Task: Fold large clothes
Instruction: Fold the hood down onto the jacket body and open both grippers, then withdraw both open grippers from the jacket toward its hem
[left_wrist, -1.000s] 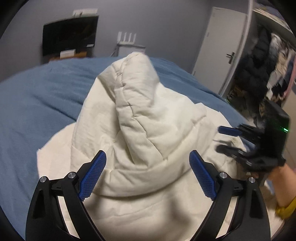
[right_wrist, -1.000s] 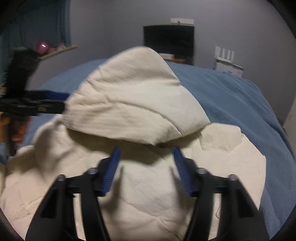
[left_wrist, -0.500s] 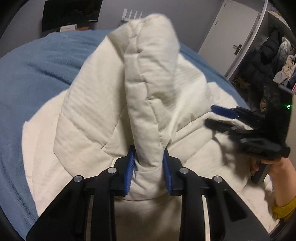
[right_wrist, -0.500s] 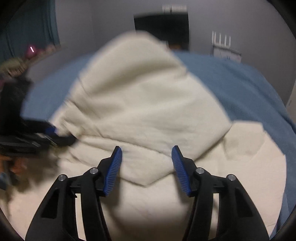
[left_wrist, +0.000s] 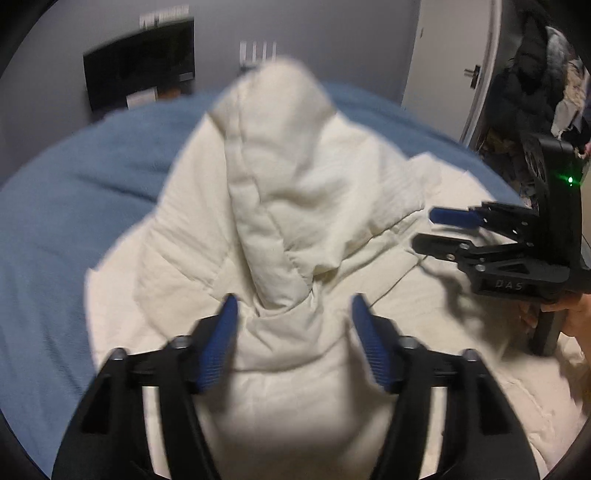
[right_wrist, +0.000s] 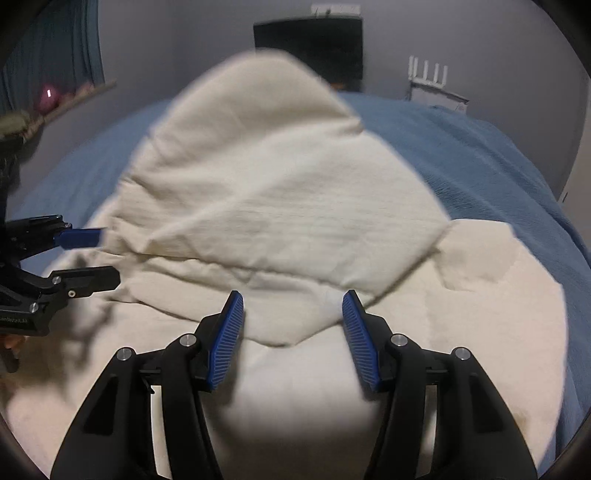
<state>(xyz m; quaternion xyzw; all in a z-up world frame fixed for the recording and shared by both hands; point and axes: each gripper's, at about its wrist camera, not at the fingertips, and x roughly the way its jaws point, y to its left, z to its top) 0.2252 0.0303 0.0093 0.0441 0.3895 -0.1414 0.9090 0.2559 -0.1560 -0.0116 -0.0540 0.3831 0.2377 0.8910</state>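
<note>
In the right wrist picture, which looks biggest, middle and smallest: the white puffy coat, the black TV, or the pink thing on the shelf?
1. White puffy coat, filling most of the view.
2. Black TV.
3. Pink thing.

The coat lies nearest the camera, so its lead is exaggerated.

Blue bedspread (left_wrist: 74, 221), black screen (left_wrist: 142, 79) against grey wall, white door (left_wrist: 448, 55), hanging clothes (left_wrist: 532, 74), white router (right_wrist: 430, 75)

L gripper (left_wrist: 291, 314) let go of cream quilt's (left_wrist: 280, 177) bunched fold, jaws now apart w/ fold loose between.
</note>
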